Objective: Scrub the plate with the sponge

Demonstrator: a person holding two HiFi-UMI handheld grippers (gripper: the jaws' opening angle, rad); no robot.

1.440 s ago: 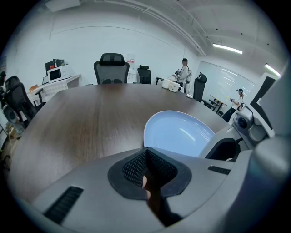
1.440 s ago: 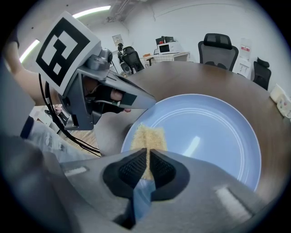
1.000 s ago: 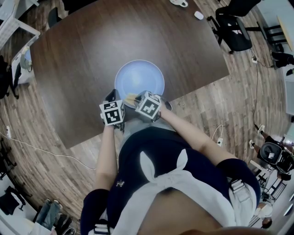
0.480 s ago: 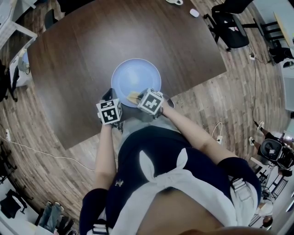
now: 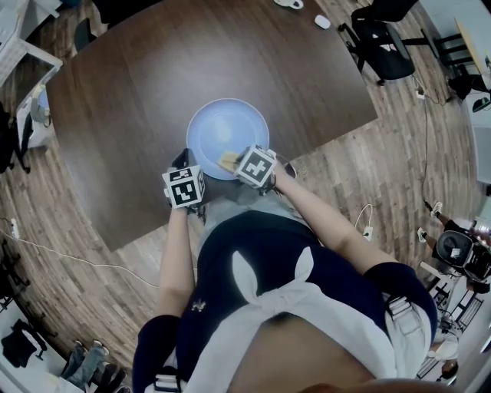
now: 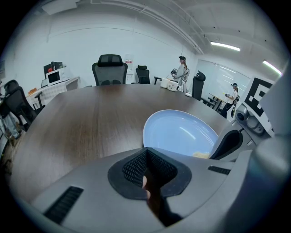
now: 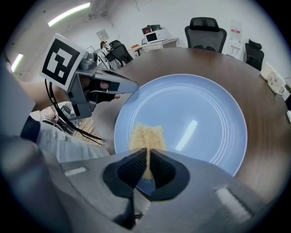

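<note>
A light blue plate [image 5: 228, 130] lies on the dark wooden table [image 5: 138, 92], close to its near edge. My right gripper [image 5: 236, 162] is shut on a yellow sponge [image 5: 228, 160] that lies flat on the plate's near part. In the right gripper view the sponge [image 7: 146, 136] sticks out from between the jaws onto the plate [image 7: 195, 118]. My left gripper [image 5: 184, 163] is shut on nothing, at the plate's near left rim. In the left gripper view its jaws [image 6: 146, 157] meet, with the plate [image 6: 179, 132] ahead to the right.
The table's near edge runs just under both grippers, with wood floor beyond. Small white items [image 5: 322, 21] sit at the table's far right edge. Black office chairs [image 5: 383, 34] stand past the right corner. More chairs [image 6: 110, 68] and desks are behind the table.
My right gripper has slid slightly to the right with the sponge over the plate's near part. The left gripper has stayed by the rim.
</note>
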